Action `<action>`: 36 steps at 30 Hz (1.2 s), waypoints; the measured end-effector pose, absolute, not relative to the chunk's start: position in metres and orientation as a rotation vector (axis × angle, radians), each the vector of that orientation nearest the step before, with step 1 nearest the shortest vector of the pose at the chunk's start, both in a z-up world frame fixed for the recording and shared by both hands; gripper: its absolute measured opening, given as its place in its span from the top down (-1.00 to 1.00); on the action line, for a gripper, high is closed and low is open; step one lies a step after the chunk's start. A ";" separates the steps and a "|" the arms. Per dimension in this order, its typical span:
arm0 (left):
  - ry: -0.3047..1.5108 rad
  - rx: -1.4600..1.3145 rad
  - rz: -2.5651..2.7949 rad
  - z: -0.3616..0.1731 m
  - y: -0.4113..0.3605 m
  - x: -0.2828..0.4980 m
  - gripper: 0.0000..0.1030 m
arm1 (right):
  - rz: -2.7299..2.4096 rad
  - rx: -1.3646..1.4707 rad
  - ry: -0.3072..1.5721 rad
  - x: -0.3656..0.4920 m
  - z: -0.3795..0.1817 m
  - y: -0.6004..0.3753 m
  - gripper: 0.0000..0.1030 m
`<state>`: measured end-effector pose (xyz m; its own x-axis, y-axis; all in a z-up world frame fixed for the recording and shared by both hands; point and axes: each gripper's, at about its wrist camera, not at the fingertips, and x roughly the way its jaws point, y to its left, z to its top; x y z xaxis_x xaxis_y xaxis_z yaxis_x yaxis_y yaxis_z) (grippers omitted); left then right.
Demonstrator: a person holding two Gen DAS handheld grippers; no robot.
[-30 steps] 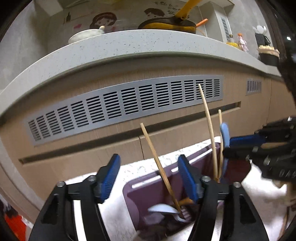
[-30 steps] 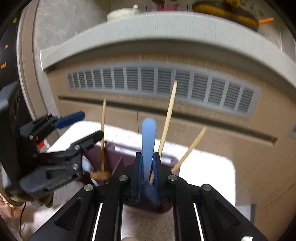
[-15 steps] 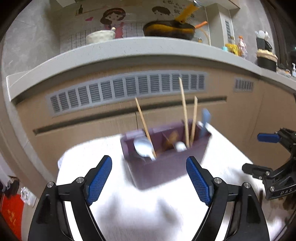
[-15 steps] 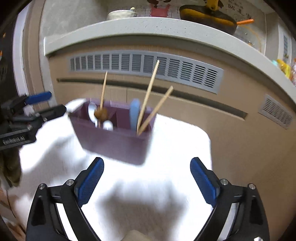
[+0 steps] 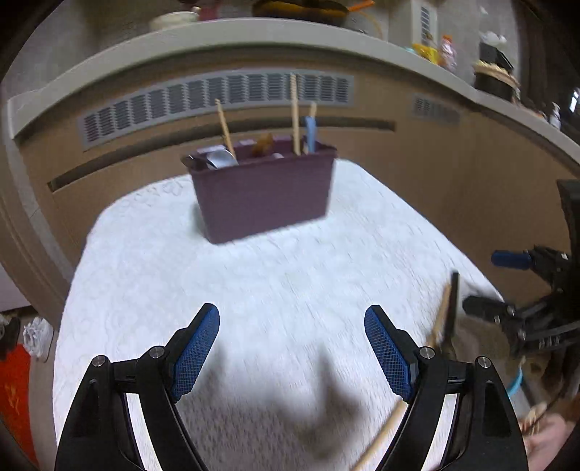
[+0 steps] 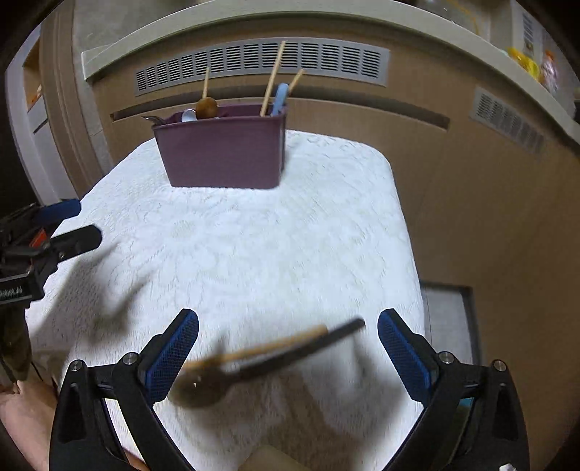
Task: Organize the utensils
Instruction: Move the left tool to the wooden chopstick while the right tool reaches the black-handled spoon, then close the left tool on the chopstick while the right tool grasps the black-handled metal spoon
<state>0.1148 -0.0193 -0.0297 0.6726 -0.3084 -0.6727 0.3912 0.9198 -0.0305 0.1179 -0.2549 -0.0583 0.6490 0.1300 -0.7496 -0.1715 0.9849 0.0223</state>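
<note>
A purple caddy (image 5: 264, 192) (image 6: 221, 152) stands at the far end of the white tablecloth (image 6: 253, 235). It holds chopsticks (image 6: 272, 79), a blue spoon (image 6: 280, 99), a wooden spoon (image 6: 206, 107) and a metal spoon (image 5: 221, 159). A wooden-handled utensil (image 6: 268, 349) and a dark-handled one (image 6: 319, 338) lie blurred on the cloth. They show between the fingers of my right gripper (image 6: 288, 319), untouched by its pads. Its jaws are opening. My left gripper (image 5: 291, 319) is open and empty over the bare cloth. The same two utensils (image 5: 440, 319) lie to its right.
A wood-panelled counter front with grey vent grilles (image 5: 217, 98) rises just behind the table. Its worktop carries a bowl (image 5: 174, 20), a pan and bottles. Each gripper shows at the edge of the other's view: right gripper (image 5: 496, 282), left gripper (image 6: 72, 223).
Both grippers have drawn back from the caddy toward the table's near end. The right gripper let go of the blue spoon, which stands in the caddy, and its jaws spread wide.
</note>
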 end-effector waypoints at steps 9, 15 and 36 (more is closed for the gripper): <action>0.921 0.215 -0.728 -0.057 -0.042 0.086 -0.08 | 0.164 0.050 0.966 0.114 -0.085 -0.267 -0.83; 0.953 0.343 -0.805 -0.068 -0.079 0.079 -0.05 | 0.165 0.090 1.055 0.136 -0.100 -0.260 -0.23; 0.984 0.428 -0.576 -0.079 -0.059 0.116 0.78 | 0.213 0.042 1.035 0.153 -0.097 -0.250 -0.22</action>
<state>0.1159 -0.0588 -0.0791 0.4268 -0.2580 -0.8668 0.6296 0.7728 0.0800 0.1528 -0.2500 -0.0972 0.4918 0.1949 -0.8486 -0.1556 0.9786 0.1346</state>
